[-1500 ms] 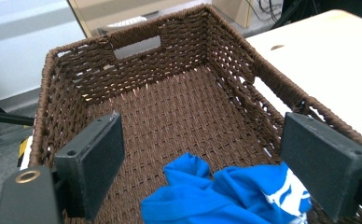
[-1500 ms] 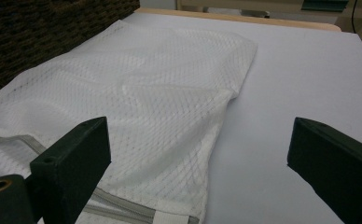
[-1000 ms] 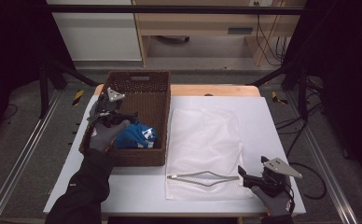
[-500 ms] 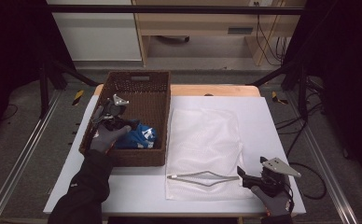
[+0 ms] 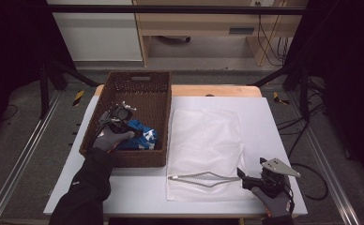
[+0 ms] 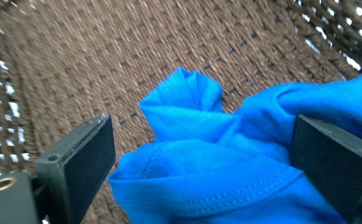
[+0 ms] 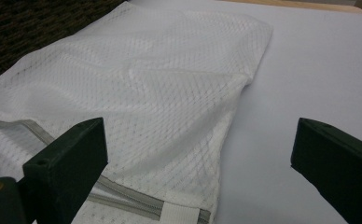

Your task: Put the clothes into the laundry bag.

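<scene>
A crumpled blue garment [image 5: 140, 135] lies in the near part of a brown wicker basket [image 5: 138, 84] on the table's left side. My left gripper [image 5: 119, 126] reaches down into the basket and stands open, with the blue cloth [image 6: 207, 163] between its two jaws. A white mesh laundry bag [image 5: 207, 145] lies flat in the middle of the table, its grey zipper edge [image 5: 203, 178] toward me and gaping a little. My right gripper [image 5: 246, 180] is open at the bag's near right corner, the mesh [image 7: 137, 93] ahead of its jaws and slightly left.
The white table [image 5: 274, 126] has bare surface right of the bag and in front of the basket. A wooden strip [image 5: 208, 90] runs along its far edge. Metal rails, black stands and cables surround the table on the floor.
My left gripper has dropped lower and nearer inside the basket, onto the blue garment. The right gripper has edged slightly left toward the bag's zipper corner.
</scene>
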Available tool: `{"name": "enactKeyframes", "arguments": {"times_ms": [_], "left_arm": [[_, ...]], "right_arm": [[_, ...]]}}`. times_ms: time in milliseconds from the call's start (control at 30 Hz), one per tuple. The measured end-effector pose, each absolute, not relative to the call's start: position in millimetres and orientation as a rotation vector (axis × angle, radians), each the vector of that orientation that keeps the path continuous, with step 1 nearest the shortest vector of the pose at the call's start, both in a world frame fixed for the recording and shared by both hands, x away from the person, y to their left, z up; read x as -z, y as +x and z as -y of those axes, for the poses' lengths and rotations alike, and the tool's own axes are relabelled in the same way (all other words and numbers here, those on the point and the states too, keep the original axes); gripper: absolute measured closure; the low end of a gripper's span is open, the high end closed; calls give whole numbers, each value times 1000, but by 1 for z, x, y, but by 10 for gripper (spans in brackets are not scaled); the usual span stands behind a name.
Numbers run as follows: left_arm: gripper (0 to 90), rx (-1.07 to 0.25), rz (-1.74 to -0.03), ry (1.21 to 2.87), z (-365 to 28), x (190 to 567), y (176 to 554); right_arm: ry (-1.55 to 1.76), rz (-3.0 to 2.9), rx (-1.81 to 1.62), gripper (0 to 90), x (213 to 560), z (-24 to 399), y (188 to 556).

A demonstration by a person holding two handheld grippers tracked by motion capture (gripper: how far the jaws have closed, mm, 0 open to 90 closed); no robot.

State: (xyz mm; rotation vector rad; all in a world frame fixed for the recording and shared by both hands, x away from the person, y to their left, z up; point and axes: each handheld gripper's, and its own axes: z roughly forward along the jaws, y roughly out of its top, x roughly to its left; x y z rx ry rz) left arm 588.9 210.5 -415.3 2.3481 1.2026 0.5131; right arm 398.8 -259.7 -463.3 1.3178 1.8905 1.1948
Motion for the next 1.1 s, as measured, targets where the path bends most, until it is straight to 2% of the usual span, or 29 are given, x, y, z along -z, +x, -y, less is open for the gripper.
{"name": "enactKeyframes", "arguments": {"times_ms": [467,700,867,1100], "left_arm": [[24,-355,-1193,2518,-206,439,593],[71,-251,-1241,2543,-207,446,595],[167,-220,-1228,2550,-206,443,594],[458,-222,-1235,2563,-207,436,592]], "right_arm": [[1316,-1907,-1190,38,463,258,399],[1310,-1921,-1187,41,463,257,399],[1303,-1930,-1192,45,463,256,399],[1301,-1936,-1196,49,464,255,400]]}}
